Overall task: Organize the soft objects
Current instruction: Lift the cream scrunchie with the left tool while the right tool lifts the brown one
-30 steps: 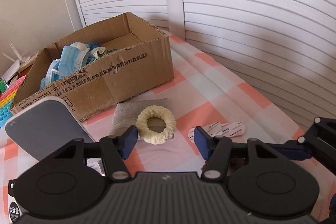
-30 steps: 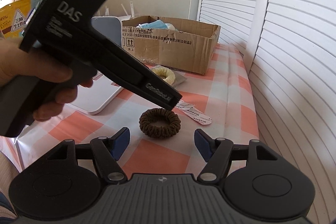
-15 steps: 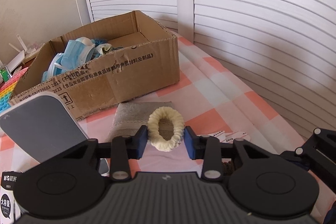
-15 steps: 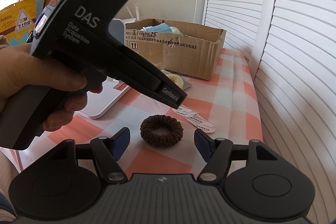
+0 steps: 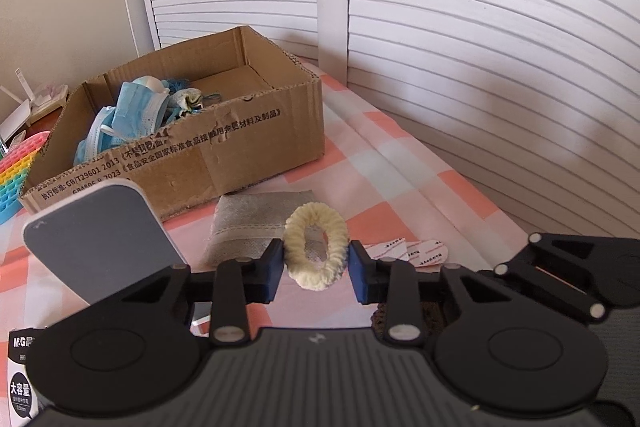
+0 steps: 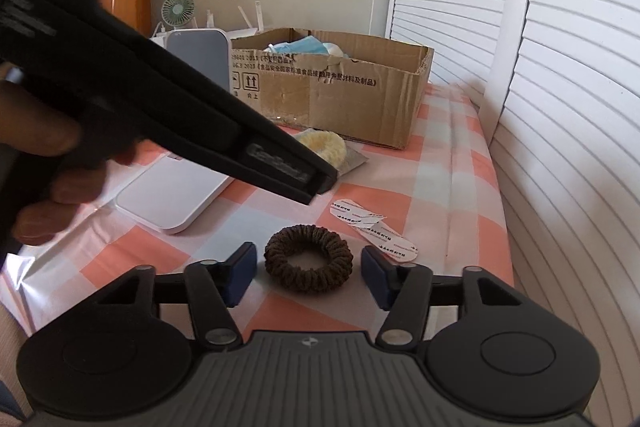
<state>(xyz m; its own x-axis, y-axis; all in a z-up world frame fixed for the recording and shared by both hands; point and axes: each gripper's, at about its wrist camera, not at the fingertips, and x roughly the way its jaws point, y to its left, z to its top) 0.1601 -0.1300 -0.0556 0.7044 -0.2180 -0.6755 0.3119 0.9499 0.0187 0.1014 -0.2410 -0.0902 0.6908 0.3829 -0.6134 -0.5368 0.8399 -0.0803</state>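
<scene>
Left gripper [image 5: 316, 265] closed onto the cream scrunchie [image 5: 316, 251], blue pads pressing both sides and squeezing the ring into an upright oval. Raised over a grey fabric pouch [image 5: 248, 223] on the checked desk [image 5: 400, 187], just in front of the cardboard box [image 5: 224, 155]. Printed on the box front: "GB/T29601 2013", "GB4806.9 2023" and a line of Chinese characters; on the side seen from the right wrist, an up-arrow mark. Blue face masks [image 5: 128, 115] heaped inside the box at its left end. At the lower left corner, a white pack [image 5: 22, 379] marked "M&G" with Chinese text below.

Right gripper [image 6: 308, 277] wide open, holding nothing, fingers either side of the brown scrunchie [image 6: 308, 263] lying flat on the desk, not touching it. Just beyond, two white adhesive strips [image 6: 372, 227] with small red print, too small to read. On the left gripper's body in the right wrist view, blurred white lettering, partly legible as "DAS".
</scene>
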